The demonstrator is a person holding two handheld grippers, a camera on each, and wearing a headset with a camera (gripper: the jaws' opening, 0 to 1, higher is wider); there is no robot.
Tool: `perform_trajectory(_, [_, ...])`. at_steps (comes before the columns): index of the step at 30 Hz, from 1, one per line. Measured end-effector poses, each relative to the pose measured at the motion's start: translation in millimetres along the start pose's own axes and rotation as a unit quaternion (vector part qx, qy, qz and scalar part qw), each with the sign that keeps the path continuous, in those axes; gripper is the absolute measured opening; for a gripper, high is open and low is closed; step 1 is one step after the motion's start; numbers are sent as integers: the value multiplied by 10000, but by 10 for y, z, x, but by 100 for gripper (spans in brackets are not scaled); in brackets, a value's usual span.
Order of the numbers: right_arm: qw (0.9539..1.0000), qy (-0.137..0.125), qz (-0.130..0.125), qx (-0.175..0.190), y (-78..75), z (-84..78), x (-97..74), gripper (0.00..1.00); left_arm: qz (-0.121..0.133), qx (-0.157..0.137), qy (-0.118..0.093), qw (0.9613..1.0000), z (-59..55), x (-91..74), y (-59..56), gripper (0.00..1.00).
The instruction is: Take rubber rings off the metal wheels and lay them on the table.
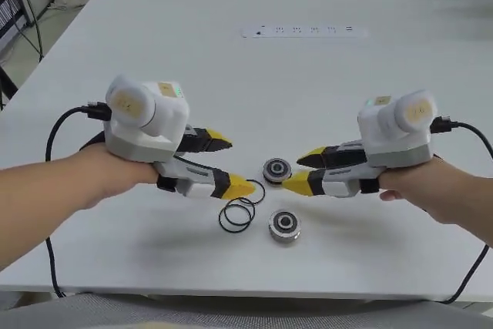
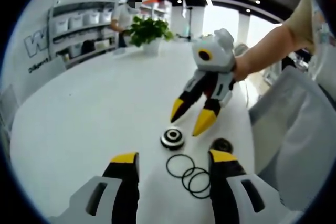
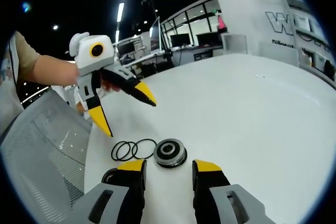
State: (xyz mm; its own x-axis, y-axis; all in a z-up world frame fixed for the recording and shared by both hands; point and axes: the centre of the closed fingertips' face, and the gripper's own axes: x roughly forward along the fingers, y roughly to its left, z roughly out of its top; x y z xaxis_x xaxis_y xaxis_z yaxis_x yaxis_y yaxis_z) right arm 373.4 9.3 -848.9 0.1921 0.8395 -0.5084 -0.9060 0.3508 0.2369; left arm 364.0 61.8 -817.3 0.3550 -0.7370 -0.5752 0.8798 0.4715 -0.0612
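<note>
Yellow-tipped left tongs (image 1: 240, 165) gape wide, with loose rubber rings (image 1: 237, 213) on the table (image 1: 323, 82) at their 6 o'clock. One metal wheel (image 1: 276, 169) lies flat, axis upright, between both tongs. It is nearest the right tongs (image 1: 293, 172), also spread, at its 3 o'clock.

This is an open-plan office. Far off, shelves (image 2: 79, 32) of bins (image 2: 67, 24) and a plant (image 2: 149, 30) stand. Monitors (image 3: 210, 39) line the far side.

The white table (image 1: 323, 98) bears one metal wheel (image 1: 276, 169) between the facing jaw tips and a second wheel (image 1: 285, 224) nearer the person than the jaws. Black rubber rings (image 1: 237, 213) lie just ahead of the left gripper (image 1: 235, 164) jaws. A power strip (image 1: 304, 31) lies far beyond.
</note>
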Motion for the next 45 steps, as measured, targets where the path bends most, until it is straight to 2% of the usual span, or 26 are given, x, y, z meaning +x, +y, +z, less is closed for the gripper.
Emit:
perform_trajectory(21, [9998,36,-28,-171,-54,-47,114,22,-47,35,0,10000,16,232,4,43])
perform_trajectory(36, [9997,27,-10,-225,-66,-67,126,19,-118,18,-64,9999,70,428,-23,34])
perform_trajectory(45, [9998,-4,-27,-199,-80,-78,128,19,-144,67,-2,9999,46,520,-15,30])
